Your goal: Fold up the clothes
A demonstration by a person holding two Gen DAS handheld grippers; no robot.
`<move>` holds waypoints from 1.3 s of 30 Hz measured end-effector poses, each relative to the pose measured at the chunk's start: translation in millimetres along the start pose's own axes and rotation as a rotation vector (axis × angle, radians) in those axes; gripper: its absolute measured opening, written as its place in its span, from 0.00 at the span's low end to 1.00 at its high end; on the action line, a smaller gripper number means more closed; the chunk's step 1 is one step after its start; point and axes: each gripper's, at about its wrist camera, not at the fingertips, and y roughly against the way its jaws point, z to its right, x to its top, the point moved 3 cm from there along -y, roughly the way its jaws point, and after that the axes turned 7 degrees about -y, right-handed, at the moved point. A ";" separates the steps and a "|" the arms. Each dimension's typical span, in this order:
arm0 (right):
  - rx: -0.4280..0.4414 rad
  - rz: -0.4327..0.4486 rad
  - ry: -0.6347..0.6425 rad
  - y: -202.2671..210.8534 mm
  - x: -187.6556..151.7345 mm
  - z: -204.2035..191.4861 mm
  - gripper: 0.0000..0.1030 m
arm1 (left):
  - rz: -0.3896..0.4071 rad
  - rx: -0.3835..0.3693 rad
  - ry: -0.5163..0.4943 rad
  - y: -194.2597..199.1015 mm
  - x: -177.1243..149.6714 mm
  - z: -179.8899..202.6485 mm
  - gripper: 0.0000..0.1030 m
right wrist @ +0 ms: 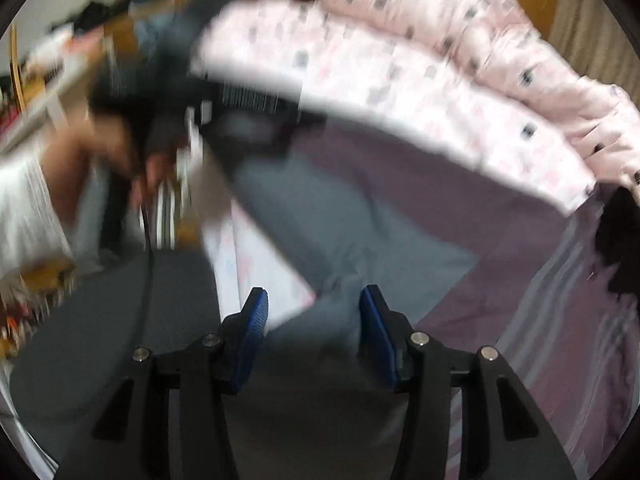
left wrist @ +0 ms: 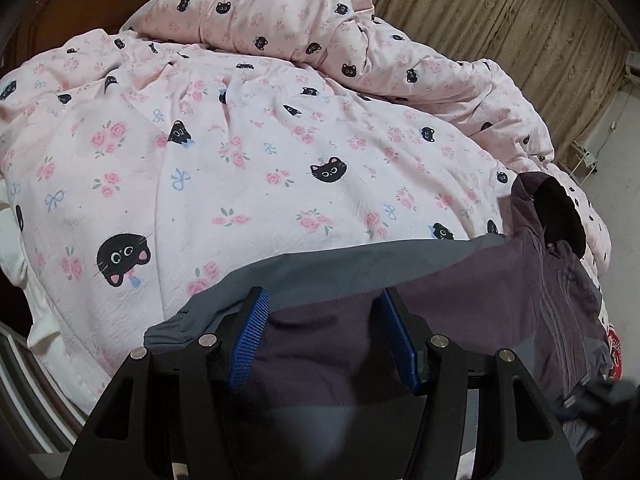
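Observation:
A grey and purple jacket (left wrist: pixel 460 280) lies spread on the bed, with its black-lined hood (left wrist: pixel 560 216) at the right and a grey elastic cuff (left wrist: pixel 172 324) at the left. My left gripper (left wrist: pixel 323 300) hovers over the jacket's near edge. Its blue pads (left wrist: pixel 252 332) stand apart, and purple cloth shows below the gap. The right wrist view is blurred by motion. There my right gripper (right wrist: pixel 315 294) is open just above the jacket's grey sleeve (right wrist: pixel 340 232), which runs diagonally across the purple body (right wrist: pixel 460 220); nothing is pinched.
A pink quilt (left wrist: pixel 240 160) printed with cats and roses covers the bed, bunched high at the back (right wrist: pixel 400 72). Beige curtains (left wrist: pixel 500 20) hang at the far right and a wooden headboard (left wrist: pixel 80 0) stands at the far left. A person's hand (right wrist: pixel 116 148) shows blurred at the left.

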 end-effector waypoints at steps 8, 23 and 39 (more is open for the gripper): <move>-0.003 0.193 -0.114 71.6 -26.6 37.7 0.47 | 0.083 -0.055 -0.023 25.0 13.6 27.9 0.51; -0.444 0.251 -0.740 221.4 -252.2 238.3 0.48 | 0.050 -0.394 -0.328 25.5 -2.5 265.1 0.51; -0.247 0.221 -1.010 233.7 -348.2 376.8 0.48 | -0.177 -0.552 -0.501 9.4 -120.1 400.6 0.51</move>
